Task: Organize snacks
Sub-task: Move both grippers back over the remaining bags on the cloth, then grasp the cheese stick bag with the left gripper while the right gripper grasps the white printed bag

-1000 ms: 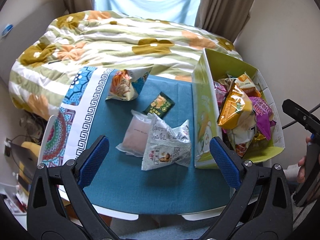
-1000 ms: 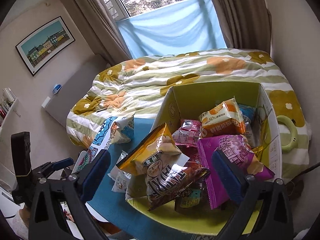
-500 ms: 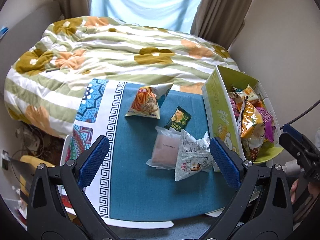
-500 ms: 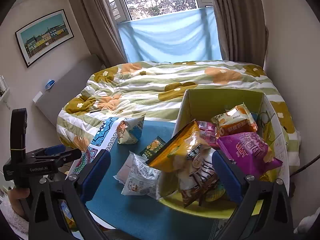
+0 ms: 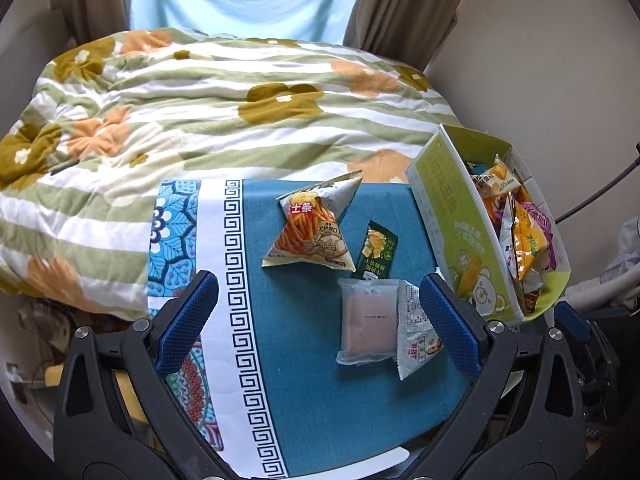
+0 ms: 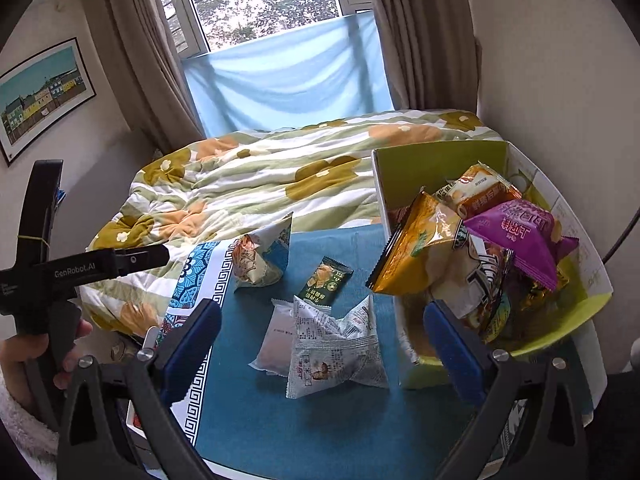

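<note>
Several snack packets lie on the blue cloth (image 5: 304, 380): an orange fries bag (image 5: 310, 234), a dark green packet (image 5: 376, 252), a pale pink pouch (image 5: 366, 326) and a white printed bag (image 5: 416, 336). They also show in the right wrist view: fries bag (image 6: 262, 260), green packet (image 6: 326, 280), pink pouch (image 6: 276, 340), white bag (image 6: 334, 350). A green cardboard box (image 5: 452, 216) full of snacks stands at the right (image 6: 404, 168). My left gripper (image 5: 318, 320) is open and empty above the table's near edge. My right gripper (image 6: 324, 350) is open and empty, near the box.
A bed with a flowered striped duvet (image 5: 224, 92) lies beyond the table. A blue curtain and window (image 6: 288, 76) are behind it. A wall runs along the right side of the box. The left hand-held gripper body (image 6: 48, 272) shows at the left in the right wrist view.
Both grippers have pulled back and risen from the table. The left view has shifted left; the right gripper has left the box, with the loose packets now between its fingers.
</note>
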Demonstrator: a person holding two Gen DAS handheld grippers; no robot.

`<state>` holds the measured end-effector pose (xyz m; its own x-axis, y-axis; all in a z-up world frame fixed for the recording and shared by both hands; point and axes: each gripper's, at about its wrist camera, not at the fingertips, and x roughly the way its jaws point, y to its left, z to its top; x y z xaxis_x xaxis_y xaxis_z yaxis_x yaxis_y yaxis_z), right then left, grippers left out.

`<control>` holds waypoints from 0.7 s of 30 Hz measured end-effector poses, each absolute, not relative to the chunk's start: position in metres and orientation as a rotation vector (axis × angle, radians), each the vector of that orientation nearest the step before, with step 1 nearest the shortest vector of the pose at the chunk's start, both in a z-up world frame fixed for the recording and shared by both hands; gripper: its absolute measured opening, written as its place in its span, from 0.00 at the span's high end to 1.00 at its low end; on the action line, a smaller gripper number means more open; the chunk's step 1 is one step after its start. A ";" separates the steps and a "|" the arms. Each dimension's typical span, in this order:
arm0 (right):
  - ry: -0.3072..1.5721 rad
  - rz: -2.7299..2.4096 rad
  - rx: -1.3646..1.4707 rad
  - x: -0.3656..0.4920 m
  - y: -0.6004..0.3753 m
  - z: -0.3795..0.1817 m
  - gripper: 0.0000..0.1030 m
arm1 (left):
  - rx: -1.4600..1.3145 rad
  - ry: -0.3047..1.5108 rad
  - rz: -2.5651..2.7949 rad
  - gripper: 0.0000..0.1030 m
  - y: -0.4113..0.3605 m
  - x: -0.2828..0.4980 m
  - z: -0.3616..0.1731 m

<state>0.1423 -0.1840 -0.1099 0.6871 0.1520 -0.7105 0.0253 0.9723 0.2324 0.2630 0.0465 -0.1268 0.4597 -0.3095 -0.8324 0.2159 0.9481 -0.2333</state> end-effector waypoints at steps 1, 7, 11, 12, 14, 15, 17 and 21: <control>0.820 0.057 0.238 0.143 -0.178 -0.114 0.02 | -0.088 1.052 -0.339 0.03 0.047 0.270 -0.131; 0.844 -0.071 0.309 0.147 -0.154 -0.143 0.02 | -0.052 1.103 -0.422 0.03 0.043 0.312 -0.155; 0.853 -0.164 0.383 0.149 -0.149 -0.165 0.02 | -0.088 1.164 -0.468 0.03 0.037 0.346 -0.181; 0.855 -0.186 0.401 0.150 -0.148 -0.170 0.02 | -0.095 1.183 -0.474 0.03 0.035 0.354 -0.189; 0.855 -0.222 0.450 0.151 -0.149 -0.182 0.02 | -0.099 1.224 -0.486 0.03 0.030 0.368 -0.206; 0.852 -0.236 0.481 0.152 -0.151 -0.187 0.02 | -0.102 1.240 -0.493 0.03 0.028 0.373 -0.214; 0.839 -0.272 0.548 0.152 -0.156 -0.198 0.02 | -0.103 1.268 -0.502 0.03 0.024 0.382 -0.229; 0.807 -0.337 0.731 0.149 -0.173 -0.218 0.02 | -0.087 1.304 -0.519 0.03 0.015 0.393 -0.253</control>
